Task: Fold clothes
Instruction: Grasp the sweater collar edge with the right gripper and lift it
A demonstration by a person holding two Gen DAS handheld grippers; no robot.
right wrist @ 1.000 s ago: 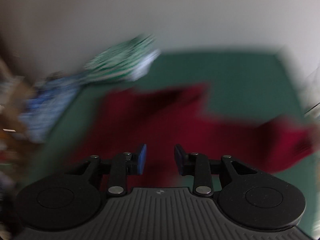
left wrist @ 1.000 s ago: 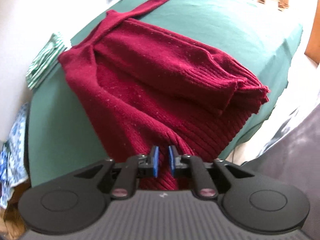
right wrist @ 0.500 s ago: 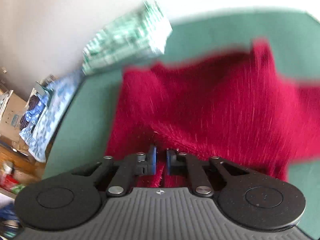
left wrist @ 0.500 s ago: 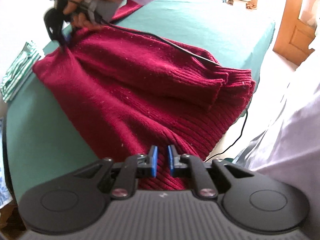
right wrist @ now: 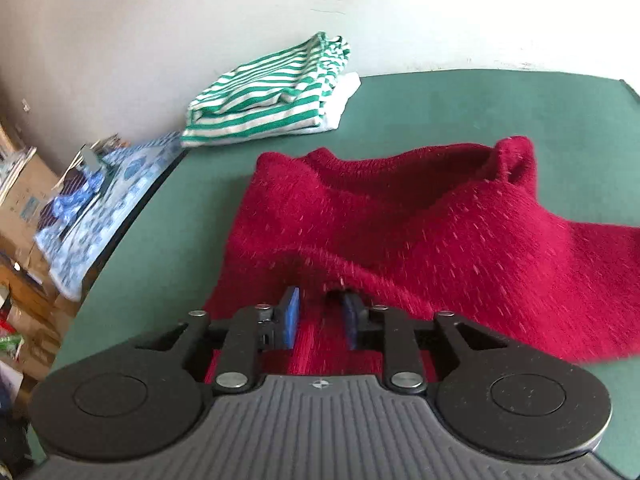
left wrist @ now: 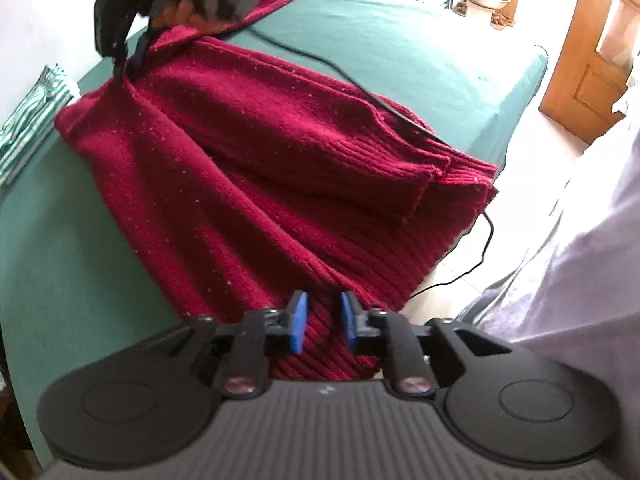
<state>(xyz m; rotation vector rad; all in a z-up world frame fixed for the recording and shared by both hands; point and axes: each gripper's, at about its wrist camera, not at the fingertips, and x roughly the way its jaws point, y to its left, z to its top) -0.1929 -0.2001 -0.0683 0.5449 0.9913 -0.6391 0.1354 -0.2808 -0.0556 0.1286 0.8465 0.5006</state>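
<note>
One red sweater [left wrist: 256, 168] is lying flat; two grippers, left [left wrist: 323, 322] and right [right wrist: 320, 316], are both opening, knit between each pair of jaws, beside one striped stack [right wrist: 272, 92].

The left hand-held gripper [left wrist: 322, 326] is matte black, with a ribbed grey housing, two round discs on its flanks, silver-pink pivot screws and blue pads on its fingers [left wrist: 298, 322]. A small white mark sits at the housing's top centre. The right hand-held gripper [right wrist: 319, 318], seen in its own view, has the same build, with plain silver screws and a crosshair mark. At the upper left of the left view, it trails a thin black cable [left wrist: 360, 84]. The person wears a pale lavender sleeve [left wrist: 580, 248], lower right.
</note>
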